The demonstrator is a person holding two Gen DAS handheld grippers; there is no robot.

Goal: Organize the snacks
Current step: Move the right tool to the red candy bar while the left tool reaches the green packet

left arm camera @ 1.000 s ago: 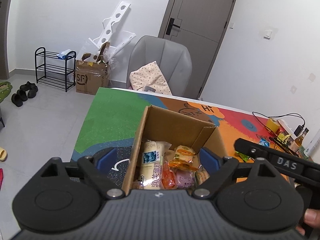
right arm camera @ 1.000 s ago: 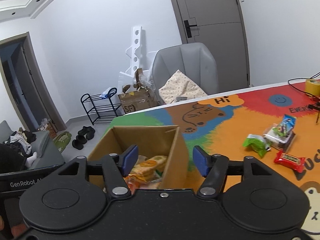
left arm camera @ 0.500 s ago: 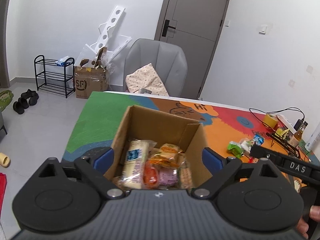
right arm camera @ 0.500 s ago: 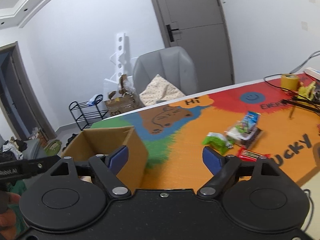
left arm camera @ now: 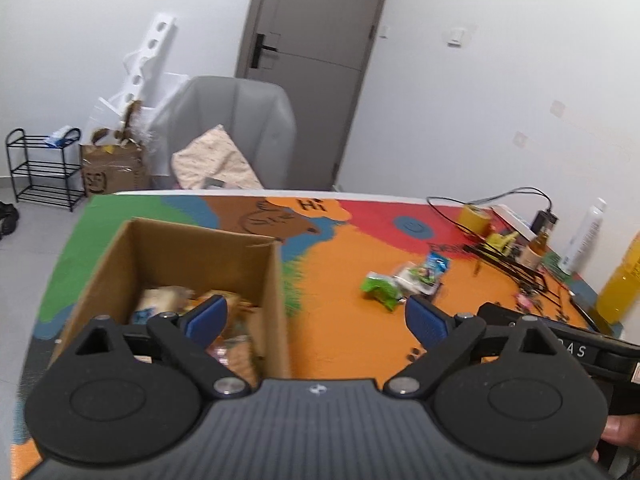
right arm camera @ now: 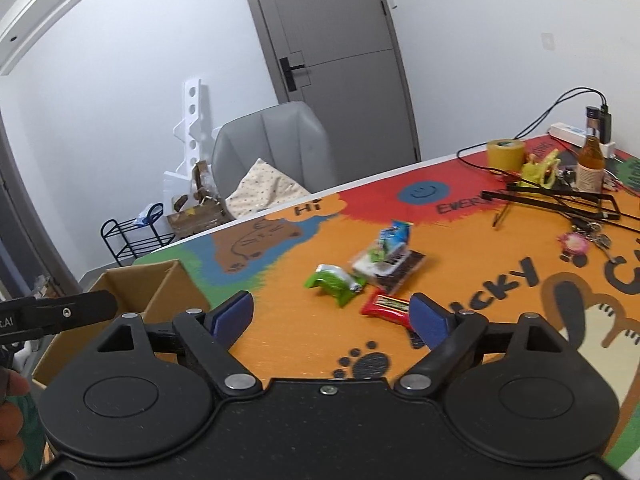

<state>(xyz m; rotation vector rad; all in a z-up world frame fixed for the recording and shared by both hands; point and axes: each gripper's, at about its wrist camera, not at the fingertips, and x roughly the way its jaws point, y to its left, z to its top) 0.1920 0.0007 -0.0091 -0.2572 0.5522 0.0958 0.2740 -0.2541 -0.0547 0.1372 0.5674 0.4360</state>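
My surface (right arm camera: pixel 304 344) wears a bright cartoon mat, orange ahead of me, running to a white far edge with a grey chair (left arm camera: pixel 240 128) and a grey door (right arm camera: pixel 336 32) beyond it. Ahead of my right tool (right arm camera: pixel 332 314) there is bare orange mat before the loose snacks: a glossy red bar (right arm camera: pixel 386 306) just ahead of its right pad, a crumpled green packet (right arm camera: pixel 334 282) further out, and clear and blue wrappers (right arm camera: pixel 386 256) behind those. Its jaws have just been opening and stand wide with nothing between them. Off to its left stands the open cardboard box (right arm camera: pixel 160 292), square-cornered and matt brown. My left tool (left arm camera: pixel 316 318) is spread wide and empty, tipped downward over the box's right wall (left arm camera: pixel 276 300), its left pad above the packets inside (left arm camera: pixel 168 300). Cables, a yellow tape roll (right arm camera: pixel 506 152) and a brown bottle (right arm camera: pixel 590 164) crowd the far right corner. A fingertip (left arm camera: pixel 618 432) shows at the right handle
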